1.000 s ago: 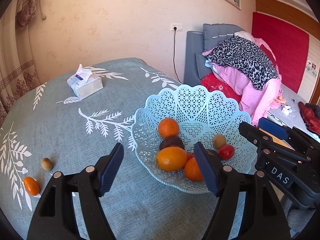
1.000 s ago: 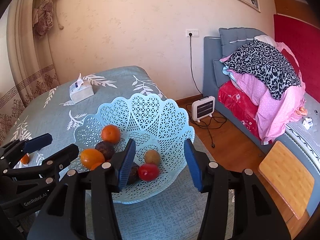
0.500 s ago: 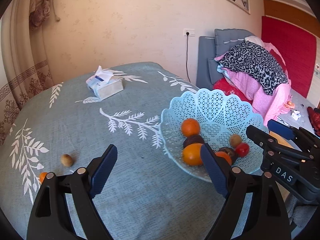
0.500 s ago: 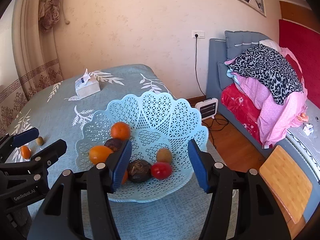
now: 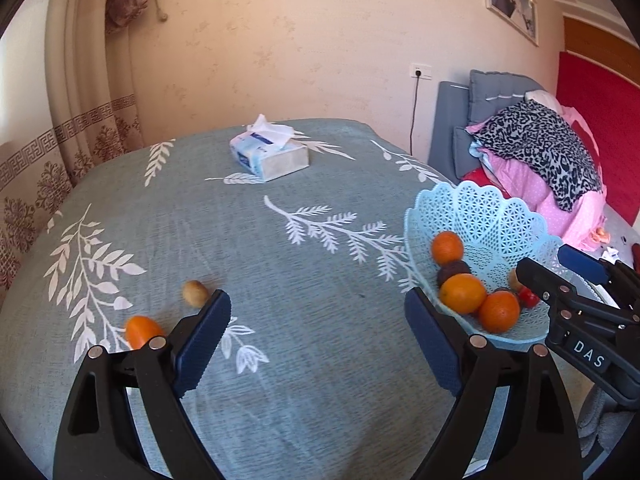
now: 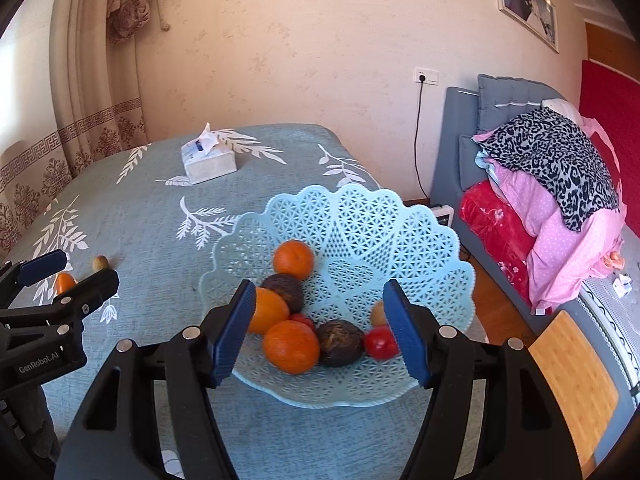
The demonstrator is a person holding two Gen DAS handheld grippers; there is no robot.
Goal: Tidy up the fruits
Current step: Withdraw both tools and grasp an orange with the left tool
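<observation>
A light-blue lattice basket [image 6: 360,220] sits at the table's right edge, holding oranges [image 6: 291,346], dark round fruits [image 6: 340,342], a red tomato [image 6: 380,343] and a small brown fruit. My right gripper [image 6: 320,304] hovers in front of and above the basket. Its jaws are opening and nothing is pressed between them. On the cloth to the left lie a small orange fruit [image 5: 140,330] and a brown kiwi-like fruit [image 5: 195,293]. My left gripper [image 5: 318,312] stands open and empty over bare cloth, its left finger close to those two fruits and the basket [image 5: 480,208] to its right.
A tissue box [image 5: 270,154] lies at the back of the teal leaf-patterned table [image 5: 300,264]. Right of the table are a bed piled with clothes [image 6: 560,184], a small heater on the floor and a wooden board [image 6: 572,376]. Curtains hang at the left.
The left gripper has swung left, away from the basket toward the two loose fruits, and its jaws have widened. The right gripper has drawn back from the basket while its jaws spread.
</observation>
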